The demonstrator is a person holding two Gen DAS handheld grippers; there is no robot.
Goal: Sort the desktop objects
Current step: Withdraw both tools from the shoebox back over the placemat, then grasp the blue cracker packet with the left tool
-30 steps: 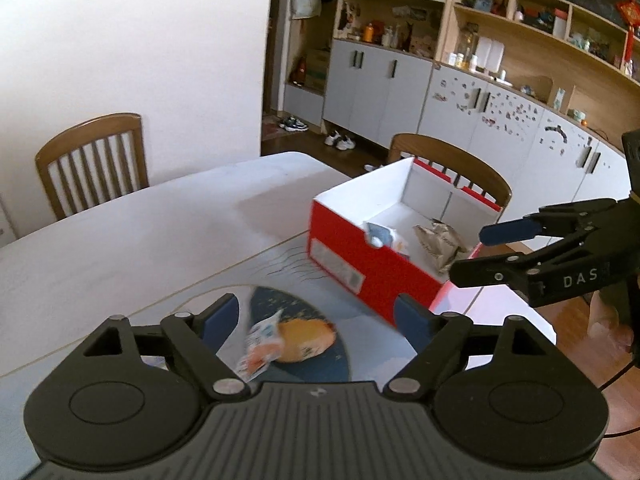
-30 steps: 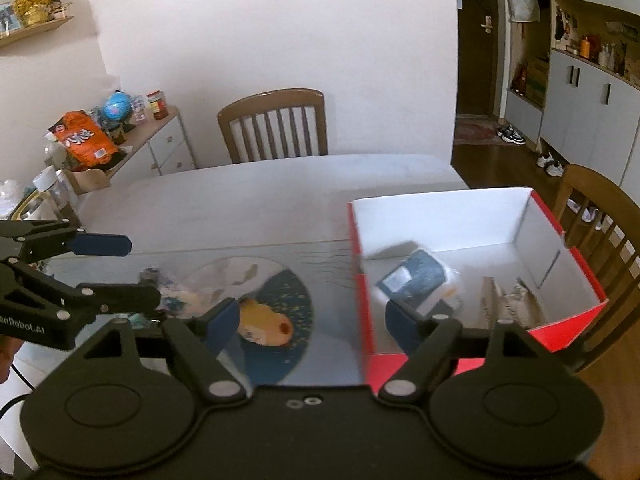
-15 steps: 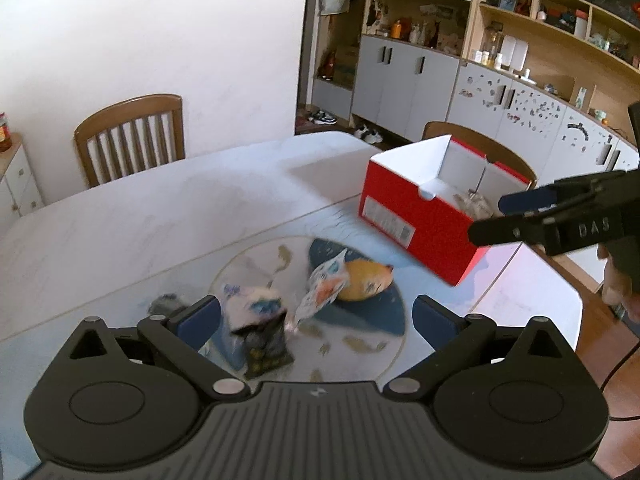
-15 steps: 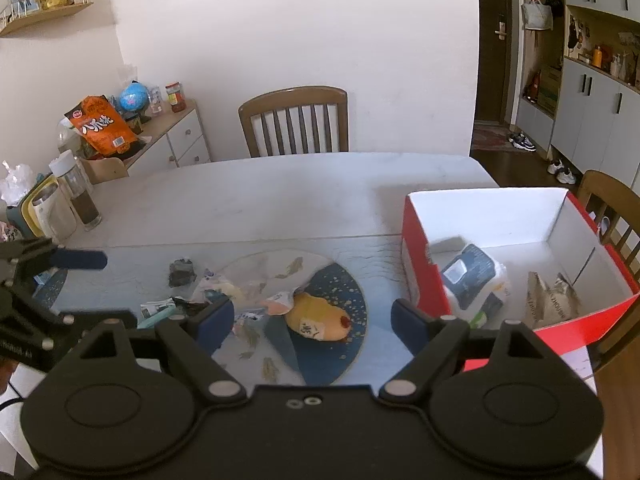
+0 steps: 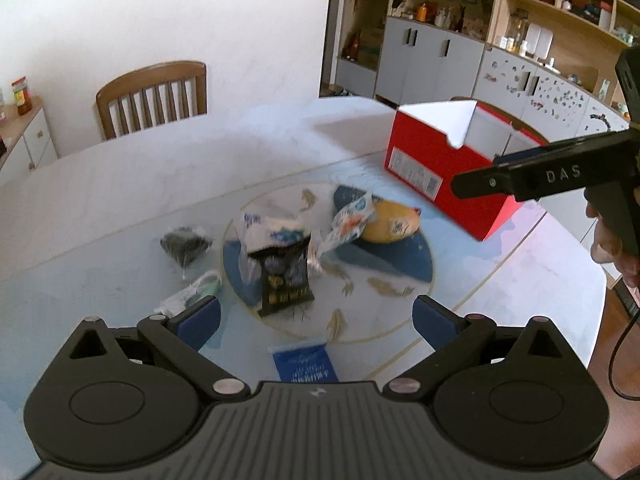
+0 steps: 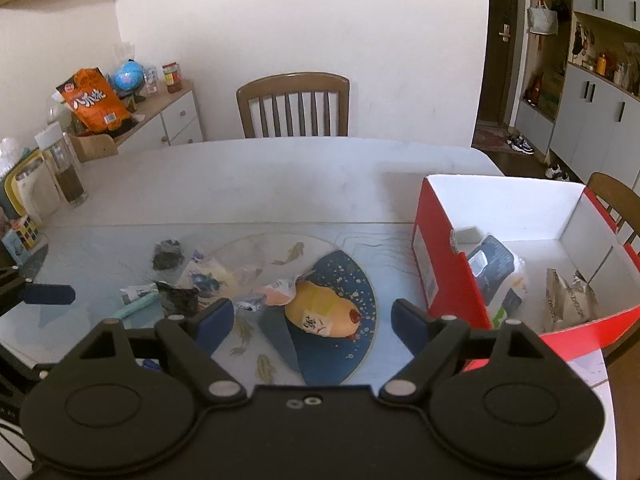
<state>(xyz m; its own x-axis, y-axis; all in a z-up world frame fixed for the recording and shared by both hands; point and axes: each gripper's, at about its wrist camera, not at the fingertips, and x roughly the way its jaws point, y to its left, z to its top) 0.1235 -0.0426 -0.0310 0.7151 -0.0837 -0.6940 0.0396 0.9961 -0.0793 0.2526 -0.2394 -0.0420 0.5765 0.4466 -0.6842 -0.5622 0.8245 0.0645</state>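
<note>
Both grippers hang released and empty, left gripper over the dark snack packet mid-counter, right gripper over the yellow bun, likely bound for the red box at the counter's right edge.

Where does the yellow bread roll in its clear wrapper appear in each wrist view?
Left wrist: the yellow bread roll lies right of centre, on the dark blue part of the round mat, left of the red box.
Right wrist: the roll is at centre, between the open fingers.
Shared landmark: the red box.
</note>
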